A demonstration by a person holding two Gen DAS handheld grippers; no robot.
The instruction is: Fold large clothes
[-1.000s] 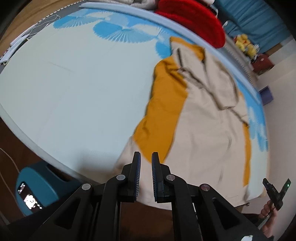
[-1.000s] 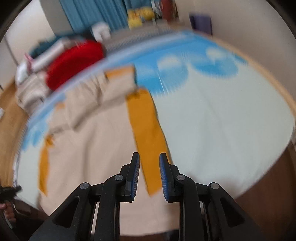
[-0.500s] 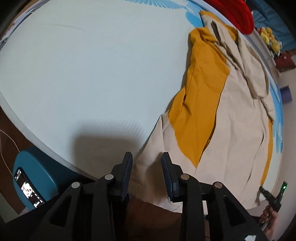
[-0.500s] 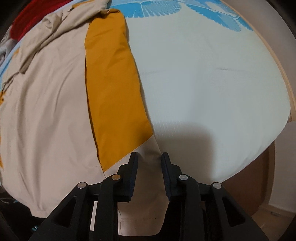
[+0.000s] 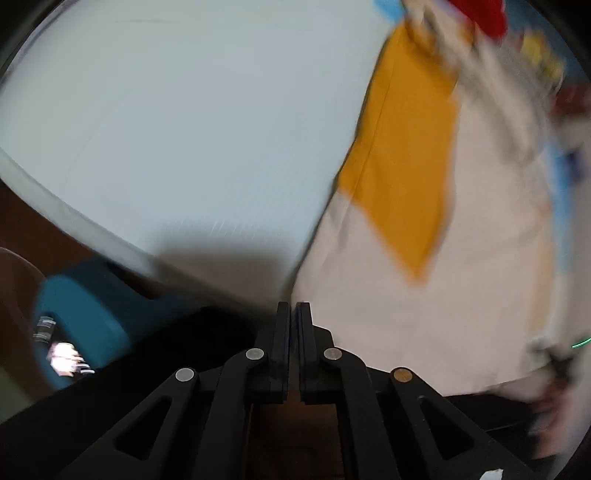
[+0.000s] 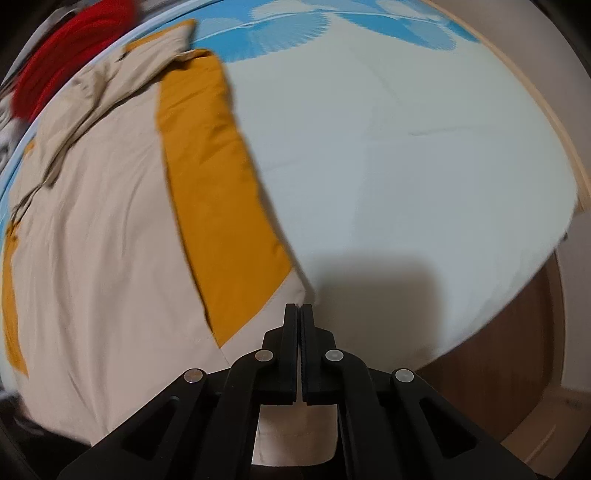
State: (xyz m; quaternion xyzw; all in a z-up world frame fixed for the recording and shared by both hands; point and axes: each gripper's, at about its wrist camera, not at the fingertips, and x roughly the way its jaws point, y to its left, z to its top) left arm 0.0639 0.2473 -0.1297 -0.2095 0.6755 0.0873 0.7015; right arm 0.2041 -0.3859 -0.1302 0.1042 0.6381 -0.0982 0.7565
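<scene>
A large beige garment with orange panels lies spread on a pale mat, its hem hanging over the near edge. My left gripper is shut on the hem's left corner. In the right wrist view the same garment lies at left, with an orange panel down its side. My right gripper is shut on the hem's right corner, and beige cloth hangs below the jaws. The left wrist view is blurred.
The mat has blue fan patterns at its far edge. A red cushion lies beyond the garment's collar. A teal device sits on the brown floor at lower left. A wooden floor shows at right.
Both grippers dropped to the garment's hem and closed on it. They were open half a second ago, straddling the cloth edge. The left view now blurs from motion.
</scene>
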